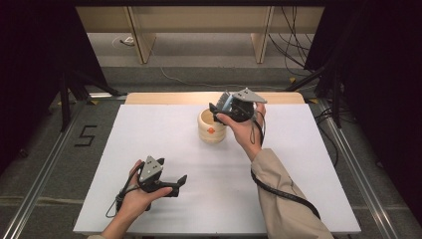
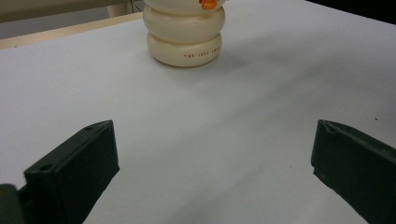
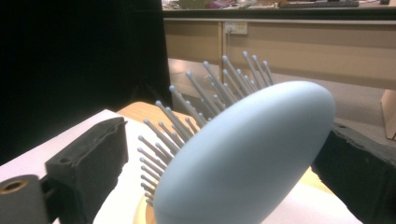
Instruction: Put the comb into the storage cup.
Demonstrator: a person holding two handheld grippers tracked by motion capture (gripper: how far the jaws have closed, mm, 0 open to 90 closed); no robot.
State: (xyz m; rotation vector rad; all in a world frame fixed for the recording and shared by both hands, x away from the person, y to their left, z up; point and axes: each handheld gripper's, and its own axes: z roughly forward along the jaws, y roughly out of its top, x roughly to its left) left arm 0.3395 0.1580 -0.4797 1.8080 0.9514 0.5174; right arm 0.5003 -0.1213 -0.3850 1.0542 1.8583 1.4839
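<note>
A cream ribbed holder (image 1: 210, 130) with an orange mark stands on the white tabletop (image 1: 149, 129), right of centre toward the back. A light blue hairbrush (image 3: 243, 158) stands head-up in it, bristles toward one jaw. My right gripper (image 1: 219, 112) hovers over the holder with the brush head (image 1: 226, 103) between its wide jaws. One pad lies close by the brush's smooth back; the other stands just clear of the bristle tips. My left gripper (image 1: 181, 180) rests low near the front left, open with nothing between its fingers (image 2: 74, 163), and faces the holder (image 2: 186, 35).
A wooden strip (image 1: 174, 98) runs along the table's far edge. Metal rails (image 1: 45, 169) lie on the floor at both sides, with black stands (image 1: 64, 99) and cables (image 1: 293, 45) beyond. A "5" is marked on the floor (image 1: 85, 135) to the left.
</note>
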